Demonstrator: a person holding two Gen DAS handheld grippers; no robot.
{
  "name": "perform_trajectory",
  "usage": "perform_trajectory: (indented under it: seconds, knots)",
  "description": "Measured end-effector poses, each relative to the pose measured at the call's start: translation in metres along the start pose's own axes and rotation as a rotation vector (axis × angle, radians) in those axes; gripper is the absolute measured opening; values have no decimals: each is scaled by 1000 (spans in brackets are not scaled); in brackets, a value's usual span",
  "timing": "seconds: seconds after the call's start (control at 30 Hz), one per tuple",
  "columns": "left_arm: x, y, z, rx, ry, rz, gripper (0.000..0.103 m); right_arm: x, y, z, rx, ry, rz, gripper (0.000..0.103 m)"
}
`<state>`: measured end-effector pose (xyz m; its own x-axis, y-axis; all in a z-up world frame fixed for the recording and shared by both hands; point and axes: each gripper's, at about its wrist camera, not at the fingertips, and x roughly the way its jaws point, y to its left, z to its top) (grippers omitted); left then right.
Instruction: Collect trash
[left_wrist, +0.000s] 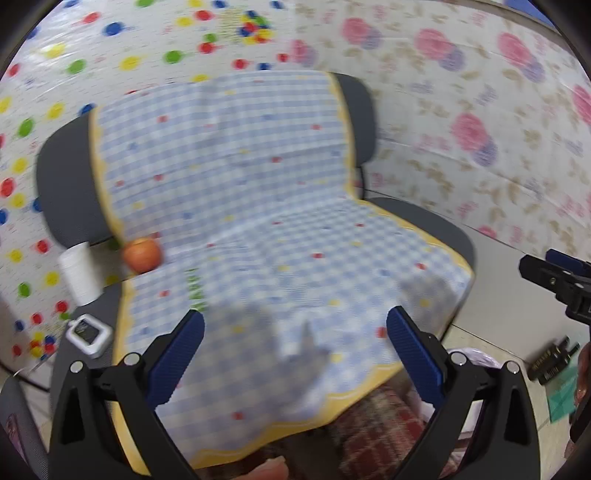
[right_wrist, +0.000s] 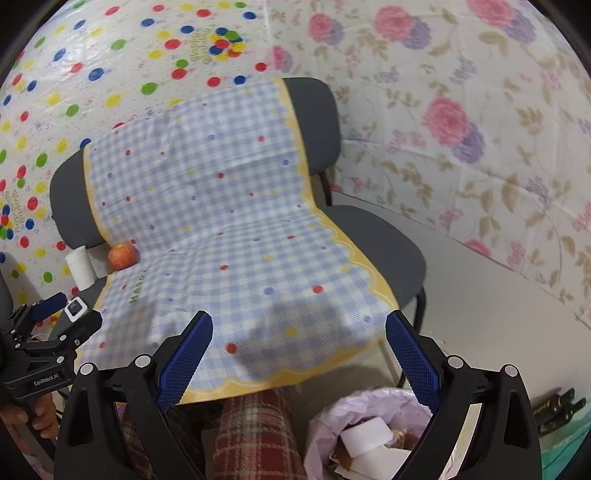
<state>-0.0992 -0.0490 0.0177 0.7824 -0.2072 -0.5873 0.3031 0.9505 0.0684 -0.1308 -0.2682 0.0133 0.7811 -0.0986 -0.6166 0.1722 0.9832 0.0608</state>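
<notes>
My left gripper (left_wrist: 295, 350) is open and empty above the front of a chair draped in a blue checked cloth (left_wrist: 258, 221). My right gripper (right_wrist: 299, 354) is open and empty too, over the cloth's front edge (right_wrist: 258, 384). Below its right finger stands a bin with a lilac bag (right_wrist: 332, 413) holding a white cup (right_wrist: 365, 435) and paper scraps. At the seat's back left lie a white paper cup (left_wrist: 79, 273) (right_wrist: 79, 267) and an apple (left_wrist: 142, 254) (right_wrist: 123, 256). The left wrist view is blurred.
A small white timer (left_wrist: 88, 334) (right_wrist: 75, 310) sits on the seat's left edge. A plaid trouser leg (right_wrist: 255, 435) is under the chair front. Dotted and flowered sheets line the walls. A black object (right_wrist: 557, 406) lies on the floor at the right.
</notes>
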Motion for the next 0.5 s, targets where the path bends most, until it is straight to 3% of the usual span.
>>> perform_trajectory:
  seconds: [0.27, 0.5]
  knots:
    - [-8, 55, 1, -97, 23, 107, 96, 14, 49, 17, -77, -4, 74, 94]
    - [-16, 79, -3, -120, 18, 178, 96, 26, 75, 27, -102, -16, 115, 94]
